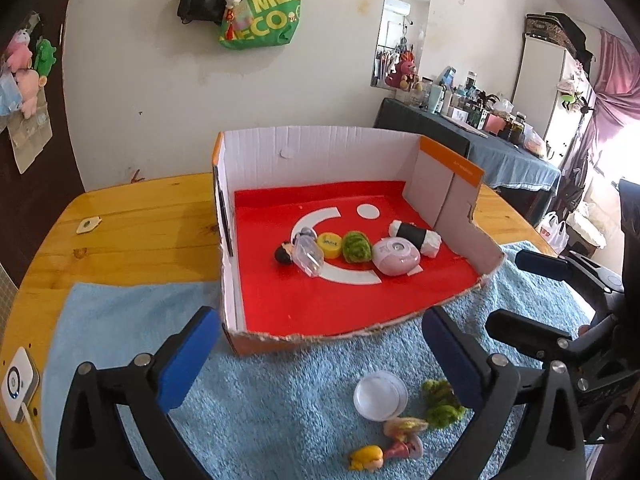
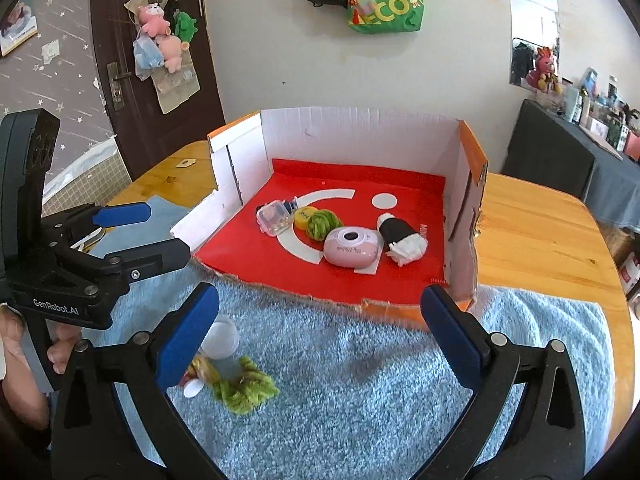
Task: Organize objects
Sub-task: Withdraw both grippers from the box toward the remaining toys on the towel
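Note:
A cardboard box point(image 1: 256, 160) point(image 2: 348, 124) with a red floor stands on the table. In it lie a clear case point(image 1: 308, 256) point(image 2: 274, 218), a yellow cap point(image 1: 329, 245) point(image 2: 304, 217), a green fuzzy ball point(image 1: 355, 246) point(image 2: 322, 224), a pink round case point(image 1: 396, 257) point(image 2: 351, 249) and a black-and-white roll point(image 1: 416, 237) point(image 2: 400, 238). On the blue towel point(image 1: 280, 400) point(image 2: 360, 380) lie a white lid point(image 1: 380, 396) point(image 2: 220, 336), a green fuzzy piece point(image 1: 440, 400) point(image 2: 244, 392) and small figurines point(image 1: 384, 448) point(image 2: 204, 368). My left gripper point(image 1: 320, 352) point(image 2: 152, 232) and right gripper point(image 2: 320, 328) point(image 1: 524, 294) are open and empty above the towel.
The wooden table point(image 1: 140, 220) point(image 2: 540, 232) carries a small tag point(image 1: 89, 225) and a white device with a cable point(image 1: 18, 384) at its left edge. A wall with hanging bags is behind. A cluttered side table point(image 1: 480, 128) stands at the right.

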Available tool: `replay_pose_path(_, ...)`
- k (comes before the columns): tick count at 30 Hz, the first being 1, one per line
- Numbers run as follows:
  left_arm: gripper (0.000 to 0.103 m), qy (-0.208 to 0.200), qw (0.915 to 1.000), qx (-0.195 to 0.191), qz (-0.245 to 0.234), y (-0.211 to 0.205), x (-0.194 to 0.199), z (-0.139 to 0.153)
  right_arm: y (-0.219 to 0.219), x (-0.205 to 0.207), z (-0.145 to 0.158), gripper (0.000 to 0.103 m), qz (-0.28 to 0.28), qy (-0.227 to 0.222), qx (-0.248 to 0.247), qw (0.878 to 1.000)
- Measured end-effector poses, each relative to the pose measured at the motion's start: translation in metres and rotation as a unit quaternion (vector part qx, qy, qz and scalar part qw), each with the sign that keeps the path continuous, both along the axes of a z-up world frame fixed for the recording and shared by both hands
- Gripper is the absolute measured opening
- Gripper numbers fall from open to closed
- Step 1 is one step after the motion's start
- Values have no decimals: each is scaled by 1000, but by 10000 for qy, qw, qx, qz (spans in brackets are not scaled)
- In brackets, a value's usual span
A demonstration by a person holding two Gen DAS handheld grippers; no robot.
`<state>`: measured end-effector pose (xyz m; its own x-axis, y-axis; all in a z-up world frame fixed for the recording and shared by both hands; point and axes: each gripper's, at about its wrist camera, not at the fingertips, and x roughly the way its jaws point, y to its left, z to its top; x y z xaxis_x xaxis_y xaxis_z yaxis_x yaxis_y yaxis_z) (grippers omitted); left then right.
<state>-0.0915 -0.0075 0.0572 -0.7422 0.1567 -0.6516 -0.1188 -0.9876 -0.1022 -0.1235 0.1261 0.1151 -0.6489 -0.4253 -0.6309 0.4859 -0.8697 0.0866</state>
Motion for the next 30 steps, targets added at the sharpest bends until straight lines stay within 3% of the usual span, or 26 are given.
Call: replay_pose_path(30,103,-515,9980,-179,-331,22,42,-37,-2,16,-34,103,88,-420,158,9990)
